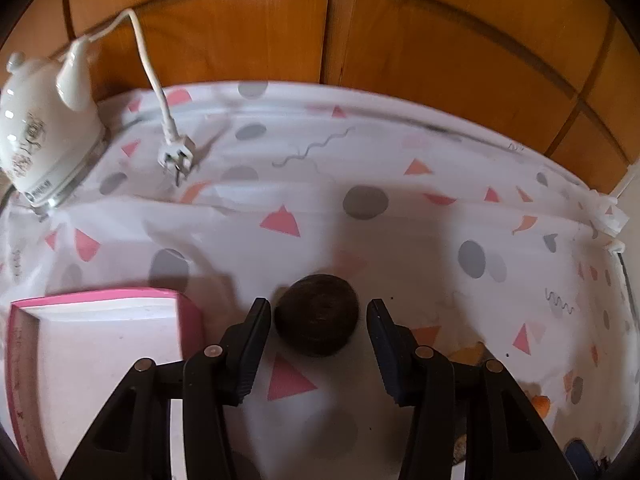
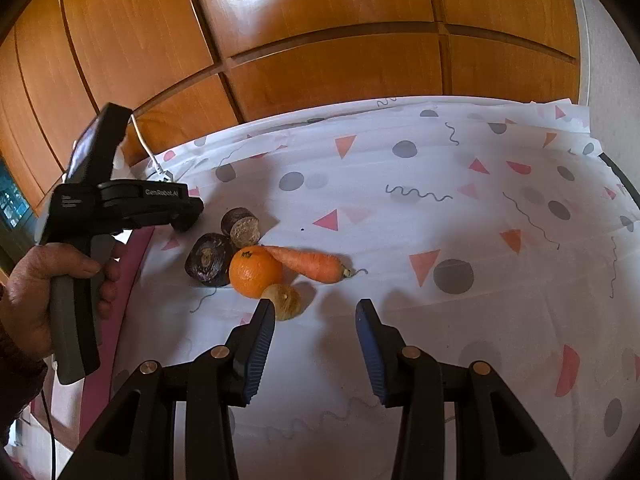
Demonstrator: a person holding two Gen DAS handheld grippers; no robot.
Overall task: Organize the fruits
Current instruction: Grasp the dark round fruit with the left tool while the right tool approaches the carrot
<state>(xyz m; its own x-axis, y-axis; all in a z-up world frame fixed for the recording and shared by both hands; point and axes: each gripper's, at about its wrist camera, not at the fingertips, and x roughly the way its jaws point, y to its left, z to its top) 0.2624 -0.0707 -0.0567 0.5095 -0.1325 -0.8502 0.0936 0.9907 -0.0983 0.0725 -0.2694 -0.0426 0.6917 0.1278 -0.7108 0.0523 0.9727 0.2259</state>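
Note:
In the left wrist view my left gripper [image 1: 319,312] is open, its jaws on either side of a dark round beet [image 1: 316,314] lying on the patterned cloth. A pink box [image 1: 100,320] with a white inside sits just left of it. In the right wrist view my right gripper [image 2: 315,312] is open and empty above the cloth. Ahead of it lie an orange [image 2: 255,271], a carrot [image 2: 308,266], a small onion [image 2: 285,300], a whole beet [image 2: 209,259] and a cut beet [image 2: 241,222]. The left gripper [image 2: 188,216] shows there too, held by a hand.
A white electric kettle [image 1: 38,132] stands at the far left, its plug [image 1: 176,156] lying on the cloth. Wooden cabinet doors [image 2: 320,40] run behind the table. The table's right edge [image 2: 624,184] is near a white wall.

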